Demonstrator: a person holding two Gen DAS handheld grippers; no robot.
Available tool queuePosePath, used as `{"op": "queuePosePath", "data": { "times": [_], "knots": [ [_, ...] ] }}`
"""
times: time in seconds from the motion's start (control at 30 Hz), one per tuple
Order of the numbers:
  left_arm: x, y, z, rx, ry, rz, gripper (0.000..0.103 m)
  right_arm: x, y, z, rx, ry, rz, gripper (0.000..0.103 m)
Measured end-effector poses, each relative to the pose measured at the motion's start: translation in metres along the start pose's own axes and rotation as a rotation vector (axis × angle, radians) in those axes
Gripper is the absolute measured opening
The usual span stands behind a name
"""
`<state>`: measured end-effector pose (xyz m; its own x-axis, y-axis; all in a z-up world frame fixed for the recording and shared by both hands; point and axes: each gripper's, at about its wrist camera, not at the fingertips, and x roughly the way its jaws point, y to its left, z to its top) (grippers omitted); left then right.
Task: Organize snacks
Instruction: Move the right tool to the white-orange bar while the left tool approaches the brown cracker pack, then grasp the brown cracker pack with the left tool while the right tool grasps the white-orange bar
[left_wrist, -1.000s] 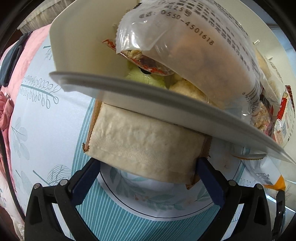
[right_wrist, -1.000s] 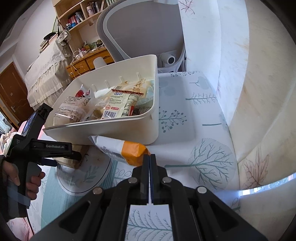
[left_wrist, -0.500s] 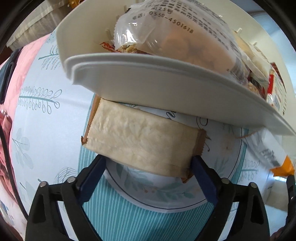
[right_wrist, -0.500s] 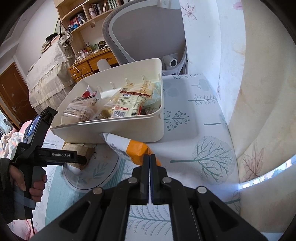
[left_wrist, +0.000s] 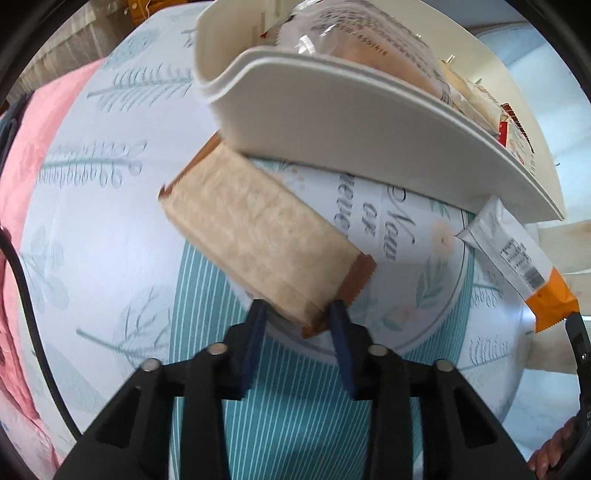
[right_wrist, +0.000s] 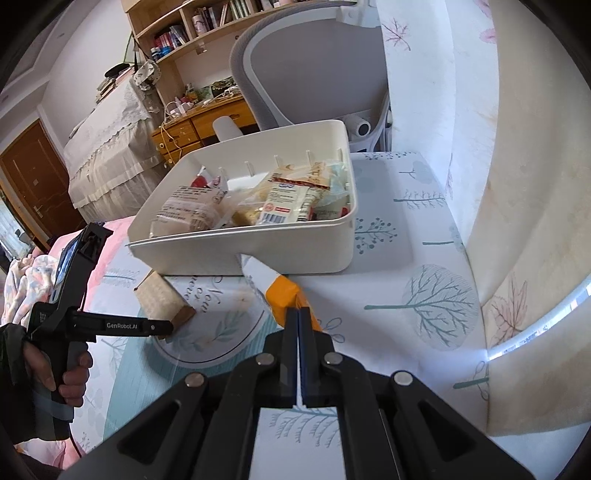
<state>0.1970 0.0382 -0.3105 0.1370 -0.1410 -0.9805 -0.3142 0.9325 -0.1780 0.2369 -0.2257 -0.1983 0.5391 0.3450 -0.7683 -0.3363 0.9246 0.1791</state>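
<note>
My left gripper (left_wrist: 295, 308) is shut on the near end of a tan paper-wrapped snack bar (left_wrist: 258, 236), whose far end lies under the rim of the white bin (left_wrist: 369, 122). The bar also shows in the right wrist view (right_wrist: 162, 299), with the left gripper (right_wrist: 162, 326) at it. My right gripper (right_wrist: 300, 314) is shut on the orange end of a white and orange snack packet (right_wrist: 273, 286), whose white end reaches under the bin (right_wrist: 258, 251). The packet shows in the left wrist view (left_wrist: 517, 266) too. The bin holds several wrapped snacks (right_wrist: 288, 199).
The table has a leaf-print cloth (right_wrist: 424, 295) with a teal striped mat (left_wrist: 295, 406). A grey office chair (right_wrist: 314, 74) stands behind the table. A curtain (right_wrist: 517, 184) hangs at the right. Pink bedding (left_wrist: 22, 184) lies at the left.
My left gripper has closed on the end of the tan bar and turned it out from under the bin. My right gripper has pulled the orange packet nearer.
</note>
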Motion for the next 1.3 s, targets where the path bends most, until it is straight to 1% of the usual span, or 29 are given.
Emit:
{"op": "queuePosePath", "data": {
  "times": [0.07, 0.13, 0.23, 0.27, 0.3, 0.33, 0.37, 0.4, 0.47, 0.57, 0.7, 0.77, 0.83, 0.97, 1.07, 1.2, 1.23, 1.27, 1.3],
  "knots": [
    [-0.001, 0.013, -0.009, -0.036, 0.015, -0.027, 0.025, -0.003, 0.003, 0.0, -0.007, -0.004, 0.005, 0.0],
    [-0.003, 0.023, -0.012, -0.071, 0.026, -0.04, 0.025, -0.008, 0.006, 0.001, -0.009, -0.009, 0.012, 0.0],
    [-0.013, 0.039, -0.016, -0.12, 0.014, -0.049, 0.026, -0.012, 0.009, 0.001, -0.004, 0.0, 0.045, 0.0],
    [-0.016, 0.044, -0.013, -0.132, 0.012, -0.048, 0.031, -0.013, 0.01, 0.0, -0.005, 0.004, 0.051, 0.0],
    [-0.018, 0.046, -0.013, -0.15, 0.012, -0.044, 0.04, -0.013, 0.012, -0.001, -0.008, 0.015, 0.057, 0.0],
    [-0.022, 0.046, -0.011, -0.172, 0.009, -0.045, 0.045, -0.014, 0.013, -0.002, -0.009, 0.02, 0.061, 0.0],
    [-0.026, 0.047, -0.004, -0.192, 0.006, -0.051, 0.055, -0.014, 0.014, -0.003, -0.007, 0.025, 0.067, 0.0],
    [-0.028, 0.048, -0.001, -0.21, 0.004, -0.054, 0.063, -0.015, 0.016, -0.003, 0.0, 0.029, 0.079, 0.0],
    [-0.027, 0.053, 0.003, -0.236, 0.019, -0.05, 0.063, -0.018, 0.017, -0.005, 0.01, 0.034, 0.101, 0.0],
    [-0.022, 0.06, 0.02, -0.295, 0.041, -0.033, 0.064, -0.02, 0.022, -0.007, 0.009, 0.043, 0.117, 0.0],
    [-0.016, 0.072, 0.034, -0.375, 0.056, -0.016, 0.068, -0.021, 0.025, -0.01, 0.023, 0.061, 0.147, 0.0],
    [-0.013, 0.072, 0.042, -0.387, 0.06, 0.0, 0.068, -0.021, 0.026, -0.011, 0.021, 0.073, 0.152, 0.0],
    [-0.012, 0.069, 0.049, -0.394, 0.064, 0.009, 0.07, -0.021, 0.025, -0.013, 0.029, 0.085, 0.154, 0.0],
    [-0.009, 0.063, 0.065, -0.392, 0.065, 0.045, 0.071, -0.02, 0.017, -0.012, 0.072, 0.1, 0.168, 0.0],
    [-0.007, 0.061, 0.072, -0.383, 0.074, 0.103, 0.071, -0.025, 0.01, -0.007, 0.121, 0.087, 0.188, 0.0],
    [-0.006, 0.06, 0.078, -0.385, 0.077, 0.131, 0.072, -0.029, 0.004, 0.001, 0.148, 0.063, 0.197, 0.0],
    [-0.004, 0.056, 0.078, -0.382, 0.076, 0.133, 0.071, -0.03, 0.003, 0.003, 0.148, 0.058, 0.195, 0.0],
    [-0.002, 0.051, 0.077, -0.382, 0.077, 0.142, 0.066, -0.031, 0.003, 0.005, 0.148, 0.053, 0.194, 0.0],
    [0.002, 0.043, 0.077, -0.379, 0.081, 0.161, 0.058, -0.032, 0.003, 0.006, 0.149, 0.05, 0.195, 0.0]
  ]
}}
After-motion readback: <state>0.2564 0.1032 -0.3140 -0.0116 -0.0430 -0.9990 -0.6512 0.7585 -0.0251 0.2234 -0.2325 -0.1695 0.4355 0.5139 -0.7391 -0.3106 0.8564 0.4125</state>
